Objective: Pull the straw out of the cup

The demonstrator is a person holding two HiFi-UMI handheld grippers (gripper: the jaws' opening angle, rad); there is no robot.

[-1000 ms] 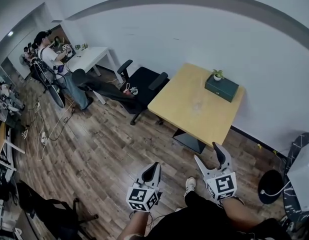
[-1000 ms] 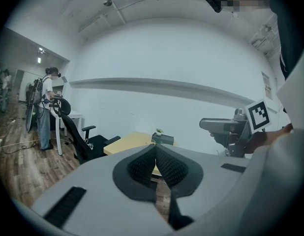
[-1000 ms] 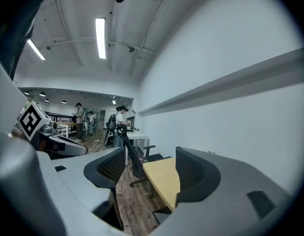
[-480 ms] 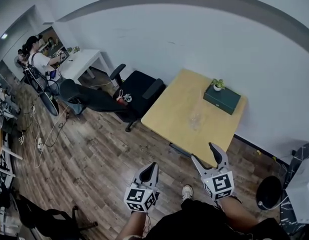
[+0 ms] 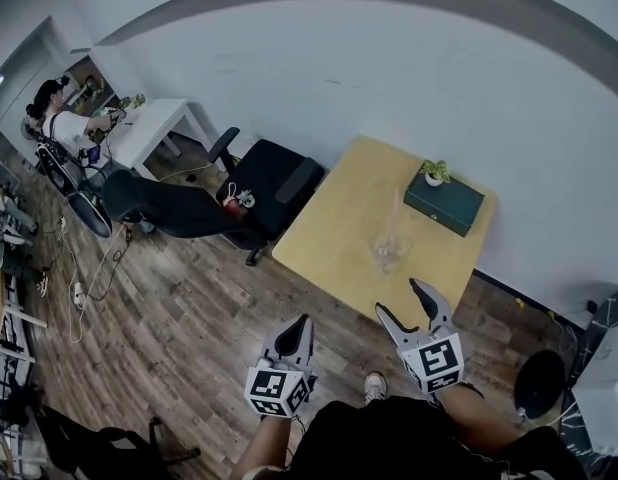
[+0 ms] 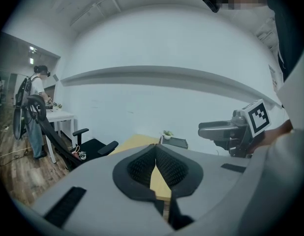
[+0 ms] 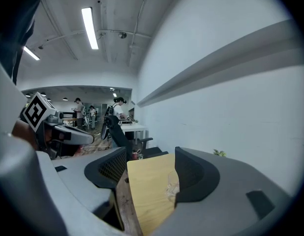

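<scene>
Status: approach phase, neither gripper is at the desk (image 5: 334, 218).

- Left hand-held gripper (image 6: 156, 150): jaws closed, pads meeting, nothing between them.
- Right hand-held gripper (image 7: 151, 156): jaws wide apart and empty. It is aimed at the desk. The cup (image 7: 171, 185) shows low between the jaws, close to the right-hand pad in frame, but well apart from the gripper.
- In the head view both grippers sit in the lower middle of the frame over the wood floor (image 5: 189, 308). The right one is just short of the desk's near edge.
- The cup is centre-right in the head view, standing alone on the near half of the desk.
- A dark green box (image 5: 444, 203) with a small potted plant (image 5: 435, 173) sits at the desk's far right corner, well clear of the cup.
- A black office chair (image 5: 274, 183) stands off the desk's left side.
- The straw is too thin and faint to pin down. Something pale shows inside the cup; I can't tell more.

Handling, my read:
- The cup is clear, likely light and slick, and easy to tip or drag.
- The straw is likely light and thin, and would crush under a hard pinch.
- Take the straw on the stretch above the rim with a gentle squeeze and pull along its own axis.
- The left gripper would have to open and brace the cup low on its wall, otherwise the cup probably rides up with the straw.
- A sideways pull risks tipping it.
</scene>
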